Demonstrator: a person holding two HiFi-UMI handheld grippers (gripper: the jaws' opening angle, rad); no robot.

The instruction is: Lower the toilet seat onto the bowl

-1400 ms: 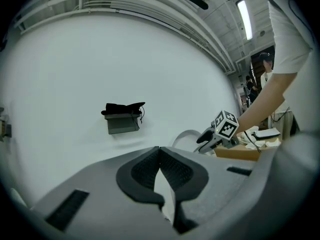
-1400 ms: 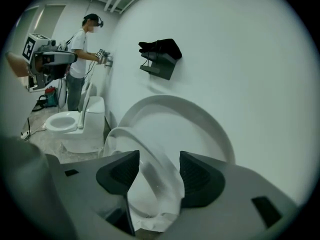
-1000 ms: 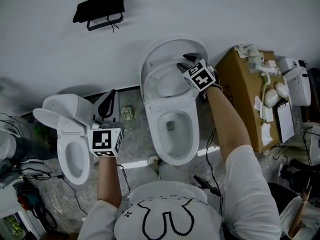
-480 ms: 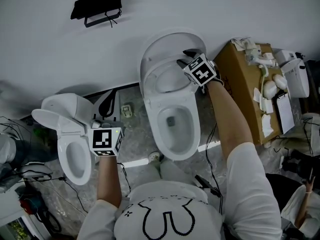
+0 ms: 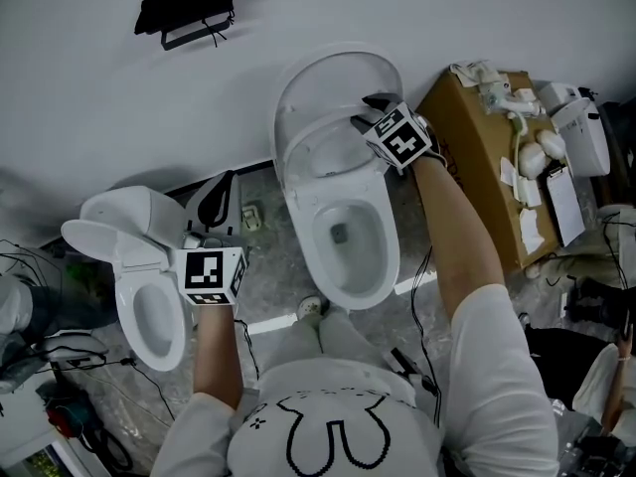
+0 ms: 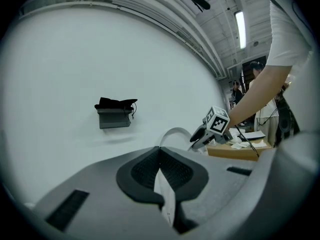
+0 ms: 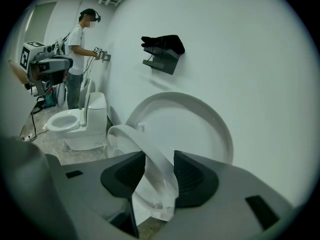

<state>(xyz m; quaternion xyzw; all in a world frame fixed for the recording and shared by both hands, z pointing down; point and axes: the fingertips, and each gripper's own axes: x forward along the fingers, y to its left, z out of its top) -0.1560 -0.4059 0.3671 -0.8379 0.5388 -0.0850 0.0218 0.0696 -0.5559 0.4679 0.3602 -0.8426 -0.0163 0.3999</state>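
A white toilet stands against the wall with its lid [image 5: 338,73] upright. The seat [image 5: 303,162] is tilted partway out from the lid, above the bowl [image 5: 310,246]. My right gripper [image 5: 366,117] is shut on the seat's right rim. In the right gripper view the white seat rim [image 7: 150,154] runs between the two dark pads of that gripper [image 7: 159,171], with the lid [image 7: 200,129] behind. My left gripper [image 5: 199,238] hovers over the floor to the left, apart from the toilet. In the left gripper view, this gripper [image 6: 160,156] is shut and holds nothing.
A second white toilet [image 5: 139,266] stands at the left near my left gripper. A cardboard box [image 5: 477,167] with white parts on it sits right of the toilet. A black holder [image 5: 189,8] hangs on the wall. Cables cross the floor. Another person [image 7: 80,59] stands by the far wall.
My right gripper has drawn the seat a little further out from the lid. The left gripper has stayed about where it was.
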